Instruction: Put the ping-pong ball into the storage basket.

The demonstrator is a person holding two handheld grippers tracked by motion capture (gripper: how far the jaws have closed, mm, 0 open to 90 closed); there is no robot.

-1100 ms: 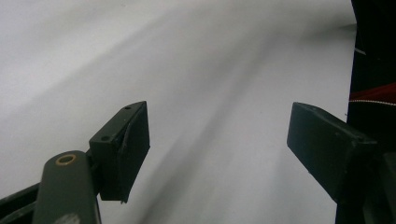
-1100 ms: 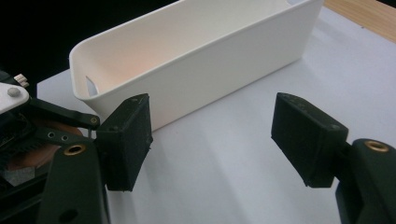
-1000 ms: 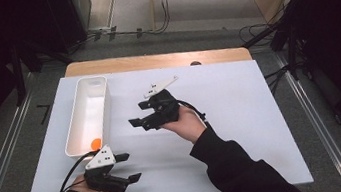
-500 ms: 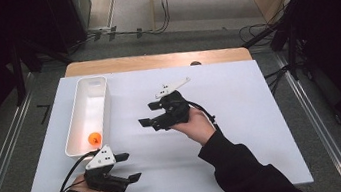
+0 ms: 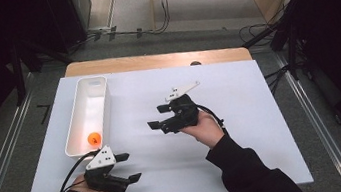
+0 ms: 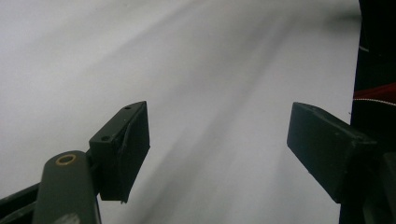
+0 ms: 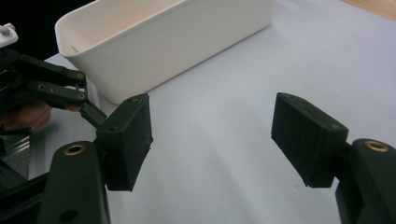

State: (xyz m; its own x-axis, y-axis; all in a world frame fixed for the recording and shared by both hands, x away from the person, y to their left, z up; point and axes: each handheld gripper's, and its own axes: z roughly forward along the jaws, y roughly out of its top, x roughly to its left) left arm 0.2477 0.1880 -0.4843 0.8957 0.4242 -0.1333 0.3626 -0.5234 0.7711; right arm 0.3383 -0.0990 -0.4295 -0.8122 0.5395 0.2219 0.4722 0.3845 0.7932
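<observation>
Since a second ago the right gripper point(image 5: 157, 117) has drawn back from beside the white bin point(image 5: 79, 148) toward the middle of the table point(image 5: 264, 128); its jaws stand wide apart with nothing between them. The left gripper point(image 5: 129, 168) has not shifted: it rests near the table's front edge, jaws likewise wide and empty, pointing across bare tabletop.

Progress: the orange ball point(image 5: 94, 138) lies inside the bin, at its near end, so the placing appears done. No other loose item lies on the table, and what remains looks to be only bringing the right hand point(image 5: 207, 129) to rest.

Clearances: the bin sits close to the table's left edge, its near end just beyond the left gripper. In the right gripper view the bin wall point(image 7: 168, 51) stands ahead and left, apart from the jaws. The centre and right of the table offer open room.
</observation>
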